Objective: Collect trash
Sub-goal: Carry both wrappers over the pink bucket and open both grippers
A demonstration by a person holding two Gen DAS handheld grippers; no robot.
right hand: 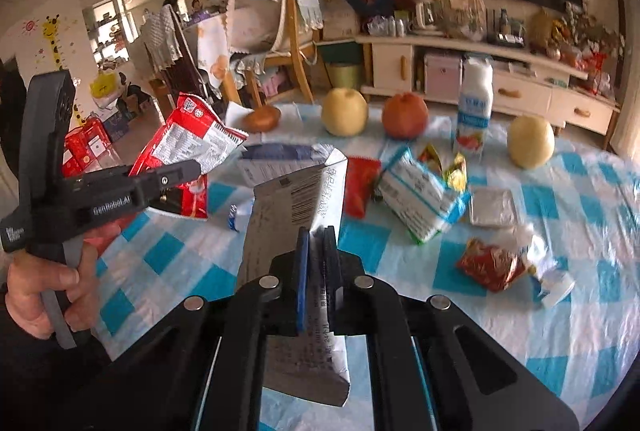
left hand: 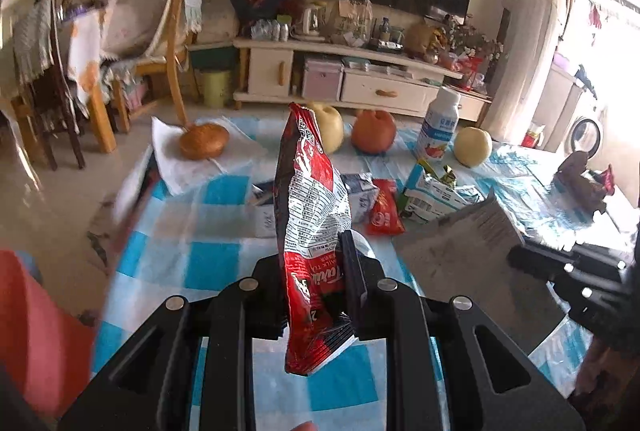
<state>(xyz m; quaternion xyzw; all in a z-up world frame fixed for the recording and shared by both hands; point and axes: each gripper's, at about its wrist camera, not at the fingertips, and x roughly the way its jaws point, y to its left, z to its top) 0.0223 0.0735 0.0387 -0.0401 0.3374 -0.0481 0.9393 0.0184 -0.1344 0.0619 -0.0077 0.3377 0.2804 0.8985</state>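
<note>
Two grippers are each holding a piece of trash above a table (right hand: 560, 331) covered in a blue-and-white checked plastic cloth. Left gripper (left hand: 316, 271) is clamping a tall red-and-white crinkled snack bag (left hand: 310, 207), holding it upright. Right gripper (right hand: 316, 251) is pinching a flat silver foil wrapper (right hand: 296, 207) printed with a barcode, its jaws nearly together. Farther back on the cloth are sitting a white yoghurt bottle (right hand: 474, 111), two yellow pears (right hand: 345, 111), a red-orange fruit (right hand: 405, 115), a blue-and-white crumpled packet (right hand: 420, 199) and a small red sachet (right hand: 360, 187).
</note>
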